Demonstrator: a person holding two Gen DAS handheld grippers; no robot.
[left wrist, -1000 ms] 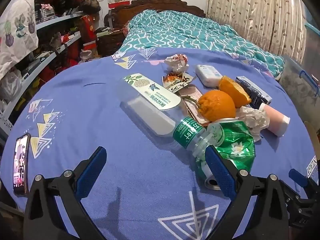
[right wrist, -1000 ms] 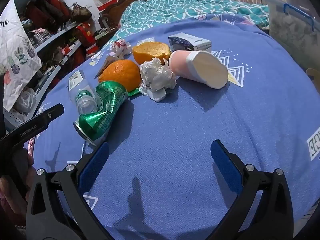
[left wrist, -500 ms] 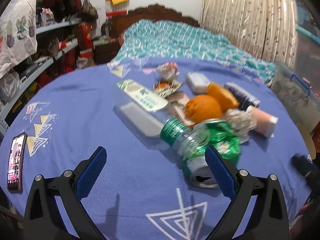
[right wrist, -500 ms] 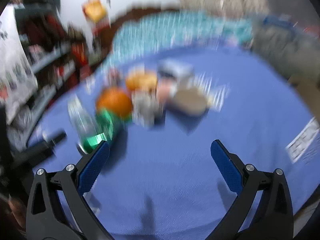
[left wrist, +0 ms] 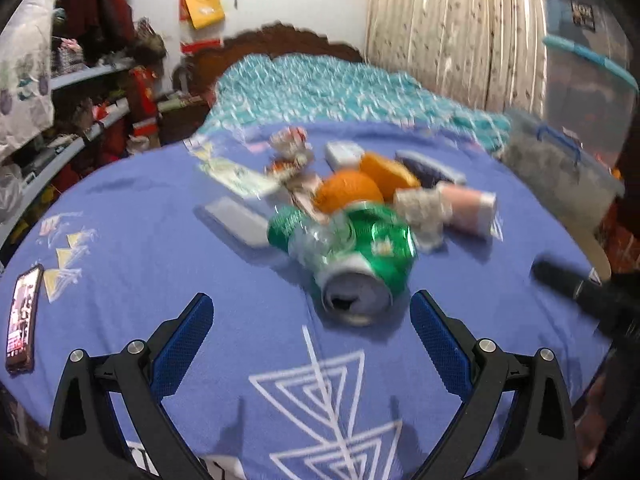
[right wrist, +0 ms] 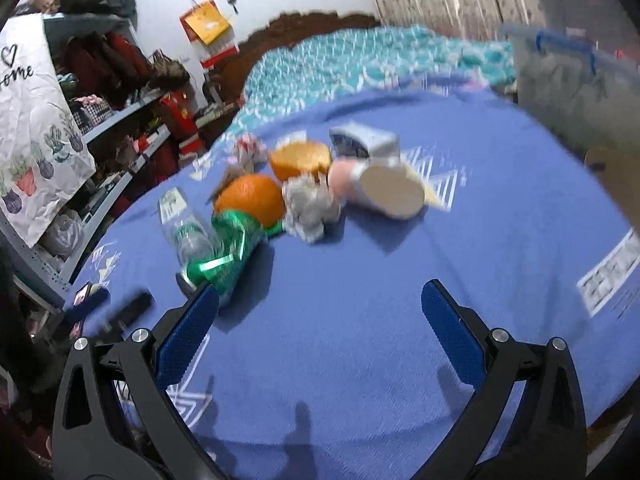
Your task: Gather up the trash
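A pile of trash lies on a blue patterned tablecloth (left wrist: 160, 264). A crushed green can (left wrist: 368, 256) lies nearest, mouth toward me, beside a clear plastic bottle (left wrist: 256, 216) with a green label. Behind them are a whole orange (left wrist: 348, 192), an orange half (left wrist: 388, 172), a crumpled tissue (left wrist: 424, 212) and a pink cup (left wrist: 468, 204) on its side. My left gripper (left wrist: 310, 336) is open and empty, just short of the can. My right gripper (right wrist: 320, 336) is open and empty, with the can (right wrist: 224, 248) at its left finger and the cup (right wrist: 380, 188) farther back.
A phone (left wrist: 22, 320) lies at the table's left edge. Snack wrappers (left wrist: 288, 152) and small boxes (left wrist: 344, 152) lie behind the pile. A bed (left wrist: 320, 88) stands beyond the table, shelves (left wrist: 80, 128) on the left, plastic storage bins (left wrist: 580, 80) on the right.
Both grippers have pulled back and risen, so the trash pile looks smaller and farther. The left view has swung so the can now sits between its fingers. Both stayed open.
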